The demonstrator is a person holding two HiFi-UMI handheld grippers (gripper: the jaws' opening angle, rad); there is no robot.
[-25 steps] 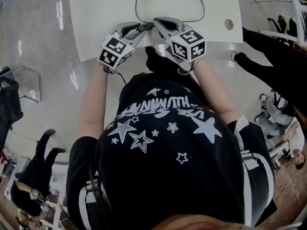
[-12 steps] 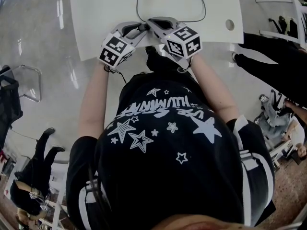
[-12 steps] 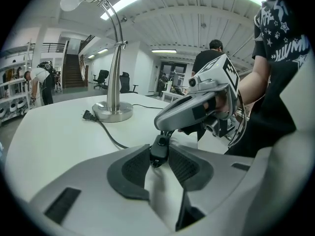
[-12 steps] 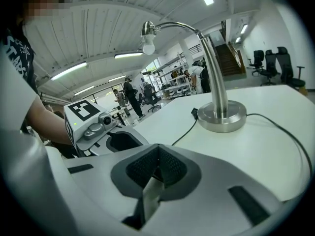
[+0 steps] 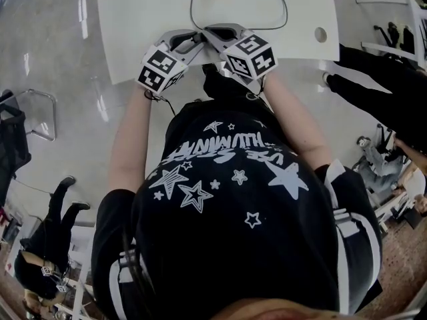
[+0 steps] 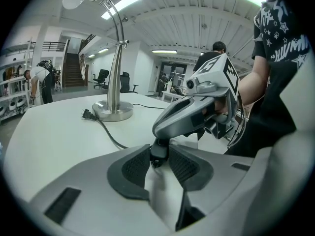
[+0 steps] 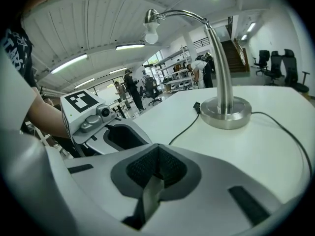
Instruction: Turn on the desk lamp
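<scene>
1. The lamp [image 6: 116,68] stands at the 12 o'clock edge of the table [image 6: 54,141], well apart from both grippers. From the left jaws it sits at about 11 o'clock, from the right jaws at about 1 o'clock. Its bulb [image 7: 151,33] does not look lit.
2. The left gripper [image 6: 158,161] has its jaws drawn in on a small black piece. I take this for the switch [image 6: 157,153] on the cord [image 6: 110,135], though it is too small to be sure.
3. The right gripper [image 7: 156,156] has its pads pressed together with nothing between them. Its nose comes down on the switch from 12 o'clock in the left gripper view.
4. Handling, as I judge it:
   - The switch is light, hard and smooth, so it is likely to twist or slip. Grip it by its flat sides and push only on the button face.
   - The cord is limp and gives no support.
   - The lamp's metal base looks heavy enough to stay put, and the neck looks stiff.
   - The bulb is fragile, so keep off it.
5. The plug [image 6: 87,114] lies loose on the table at 9 o'clock of the base, and no socket shows. Pressing the switch may therefore not light the lamp.
</scene>
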